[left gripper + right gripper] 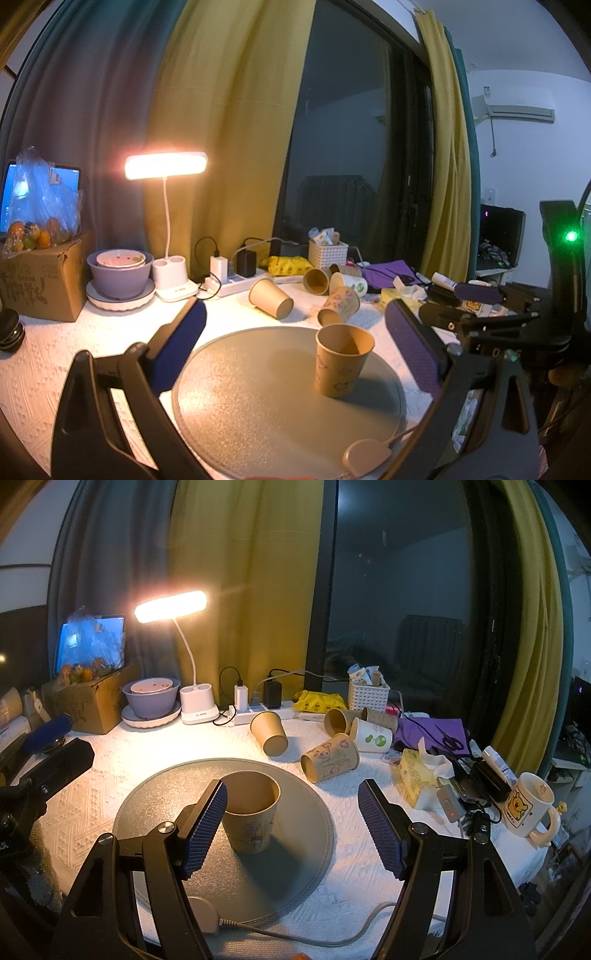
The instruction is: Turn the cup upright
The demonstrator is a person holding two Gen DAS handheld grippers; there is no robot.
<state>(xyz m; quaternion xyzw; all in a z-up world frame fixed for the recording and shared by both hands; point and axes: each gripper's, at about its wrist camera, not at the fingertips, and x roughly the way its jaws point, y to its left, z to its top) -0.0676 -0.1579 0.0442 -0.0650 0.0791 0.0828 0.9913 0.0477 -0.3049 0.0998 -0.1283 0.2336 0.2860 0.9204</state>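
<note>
A brown paper cup (341,360) stands upright, mouth up, on the round grey mat (258,398). It also shows in the right wrist view (251,816) on the same mat (155,812). My left gripper (295,343) is open and empty, with the cup between its fingers' lines but farther out. My right gripper (291,823) is open and empty; its left finger pad (205,825) stands just in front of the cup's left side. Several paper cups lie on their sides behind the mat, among them a plain one (269,731) and a printed one (328,757).
A lit desk lamp (192,701), stacked bowls (151,701), a cardboard box (96,701), a power strip (258,712) and a white basket (367,694) line the back. A tissue box (417,779) and a bear mug (528,806) stand at the right. A white cable (295,926) crosses the front.
</note>
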